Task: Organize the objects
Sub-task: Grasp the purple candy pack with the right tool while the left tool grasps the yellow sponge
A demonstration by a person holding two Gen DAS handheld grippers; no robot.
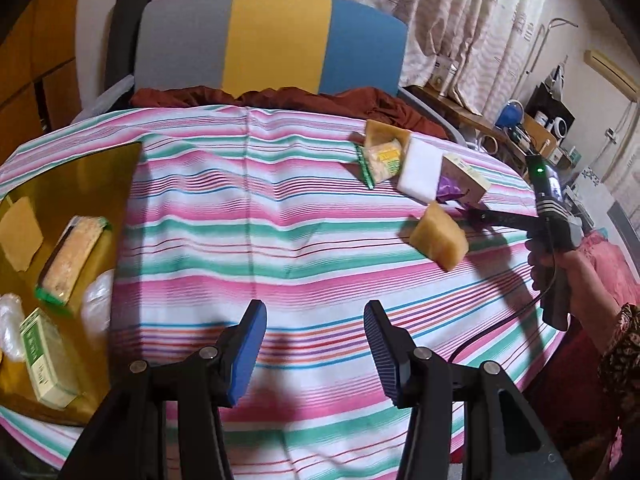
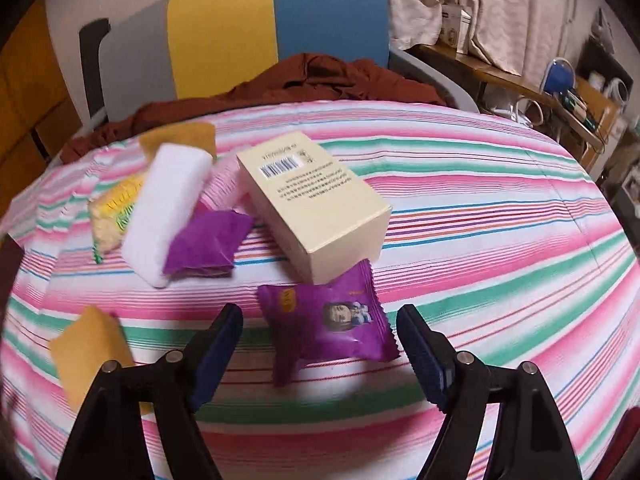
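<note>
While the right gripper (image 2: 320,356) hangs with jaws parted and empty around the near crinkly purple foil snack packet (image 2: 326,326), a careless close could snag the striped tablecloth (image 2: 500,280); the left gripper (image 1: 314,350), half-open, holds nothing.

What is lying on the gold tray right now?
On the gold tray: a tan sponge, a green-edged snack pack, a green-and-cream box and clear plastic wrap. The view cuts off the tray's left side, so anything there is unseen.

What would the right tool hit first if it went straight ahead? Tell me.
Most likely the purple snack packet, lying on the striped cloth just ahead between the open right tool pads. Depth is uncertain.
</note>
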